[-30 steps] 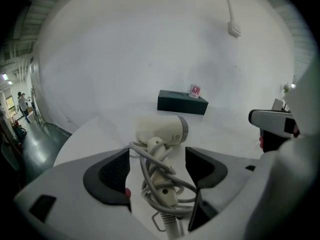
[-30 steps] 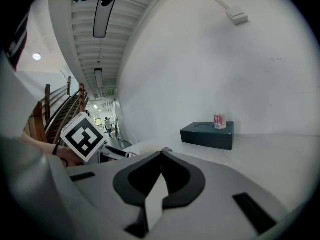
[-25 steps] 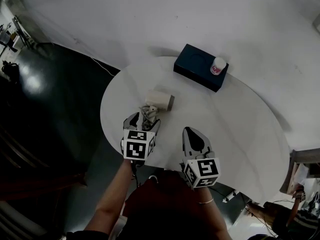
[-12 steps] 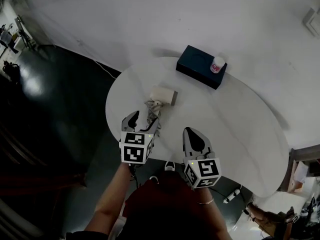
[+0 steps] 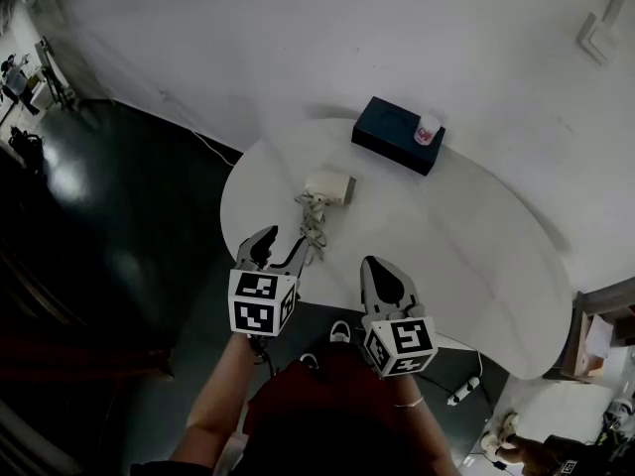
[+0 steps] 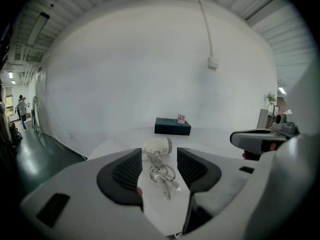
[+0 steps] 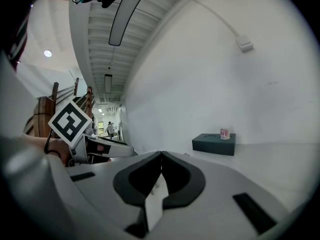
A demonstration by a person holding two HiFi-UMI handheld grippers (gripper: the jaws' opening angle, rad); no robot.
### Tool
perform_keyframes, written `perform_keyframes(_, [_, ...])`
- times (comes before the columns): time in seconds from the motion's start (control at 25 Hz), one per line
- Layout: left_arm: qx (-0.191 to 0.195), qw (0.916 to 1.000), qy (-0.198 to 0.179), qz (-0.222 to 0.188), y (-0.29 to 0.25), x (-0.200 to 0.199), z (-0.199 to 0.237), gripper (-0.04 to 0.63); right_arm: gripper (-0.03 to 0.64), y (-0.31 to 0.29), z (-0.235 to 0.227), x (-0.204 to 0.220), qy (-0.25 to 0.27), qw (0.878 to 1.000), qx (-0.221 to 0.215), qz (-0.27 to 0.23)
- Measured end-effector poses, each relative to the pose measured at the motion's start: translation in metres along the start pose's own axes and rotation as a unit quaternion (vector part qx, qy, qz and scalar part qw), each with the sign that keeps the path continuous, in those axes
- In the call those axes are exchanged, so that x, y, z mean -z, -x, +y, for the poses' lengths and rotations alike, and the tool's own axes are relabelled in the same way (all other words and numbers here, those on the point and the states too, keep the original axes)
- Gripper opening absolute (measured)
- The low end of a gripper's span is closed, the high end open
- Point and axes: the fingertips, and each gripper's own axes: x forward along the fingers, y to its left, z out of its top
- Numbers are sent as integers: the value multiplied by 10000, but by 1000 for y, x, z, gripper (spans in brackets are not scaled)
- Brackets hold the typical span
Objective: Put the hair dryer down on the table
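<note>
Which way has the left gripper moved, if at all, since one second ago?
Yes. The left gripper has drawn back toward the person, away from the hair dryer lying on the table. Its jaws are closing, empty.

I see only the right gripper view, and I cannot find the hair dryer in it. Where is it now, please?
Observer: In the head view the hair dryer lies on the white table, ahead of the left gripper.
Operator: Does the left gripper hold it?
Observer: No. In the left gripper view its jaws are closing with nothing gripped between them. The coiled cord lies on the table just ahead of them.
Operator: Is the right gripper close to the dryer?
Observer: No. The right gripper is apart from it, at the table's near edge, to the right of the cord.
</note>
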Motion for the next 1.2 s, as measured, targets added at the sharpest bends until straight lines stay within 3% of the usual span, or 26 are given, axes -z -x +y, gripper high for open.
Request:
perform_keyframes(0.28, [-7,9998,-112,-139,33,4,-3,168,14,24,18,-5,18,9998,93,-176])
perform_keyframes(0.64, [-118,9986,9,-519,77,1,1,48,14,50,36,-9,-3,9991,258,-347])
perform_keyframes(0.88, [-29,9963,173,-846,107,-2,3,23,14,65,47,-13,34,9982,347,-486])
perform_keyframes(1.2, [63,9937,-77,-1117,129,-7,-10,21,14,85,50,-18,59,9968,500,-616])
